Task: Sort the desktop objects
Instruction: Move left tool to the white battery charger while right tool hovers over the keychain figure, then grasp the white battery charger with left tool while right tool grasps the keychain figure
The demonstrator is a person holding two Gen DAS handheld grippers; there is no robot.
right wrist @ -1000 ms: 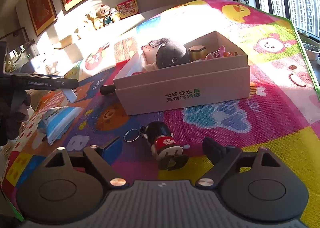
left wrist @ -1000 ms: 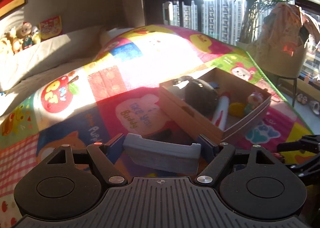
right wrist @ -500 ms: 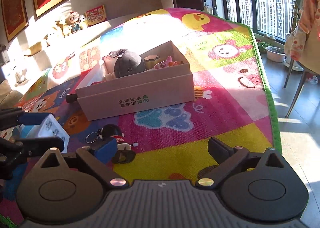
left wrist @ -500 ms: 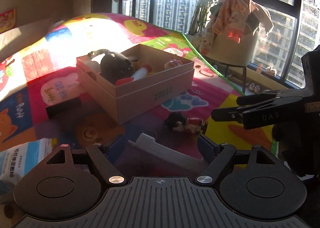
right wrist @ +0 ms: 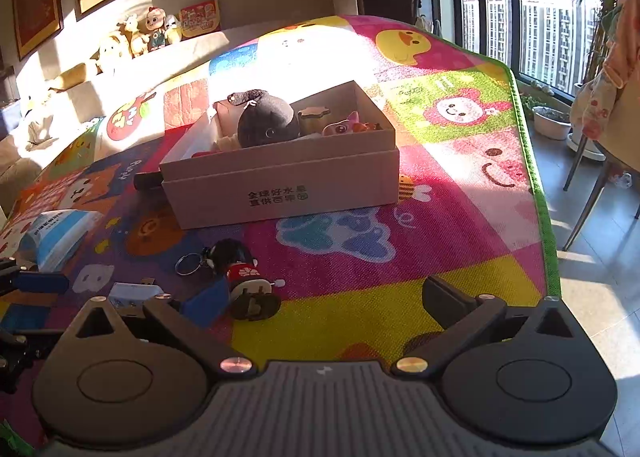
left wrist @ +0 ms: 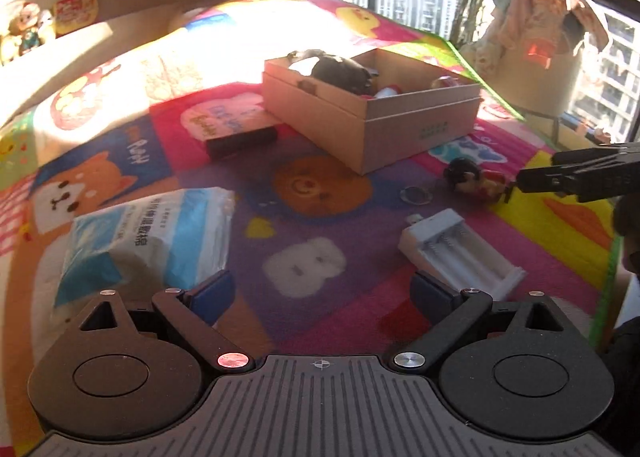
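Observation:
My left gripper (left wrist: 320,291) hangs low over the play mat; its jaws are opening with nothing between them. A white battery charger (left wrist: 460,253) lies on the mat just past its right finger. The tissue pack (left wrist: 152,233) rests to the left. My right gripper (right wrist: 326,299) is also opening. The doll keychain (right wrist: 240,277) lies on the mat just inside its left finger (right wrist: 204,303), and no pad presses on it. The cardboard box (right wrist: 280,181) behind holds a dark plush (right wrist: 266,121) and small toys. The right gripper's finger (left wrist: 580,177) shows beside the doll keychain (left wrist: 476,177) in the left wrist view.
A black bar-shaped object (left wrist: 240,141) lies against the cardboard box's (left wrist: 372,129) left side. The mat's green edge (right wrist: 544,217) drops to the floor on the right, where chair legs (right wrist: 588,193) stand. Plush toys (right wrist: 132,37) line the ledge by the wall.
The left gripper held the white charger a second ago; the charger now lies on the mat and the jaws stand wide. The right jaws have widened, and the doll now sits by the left finger.

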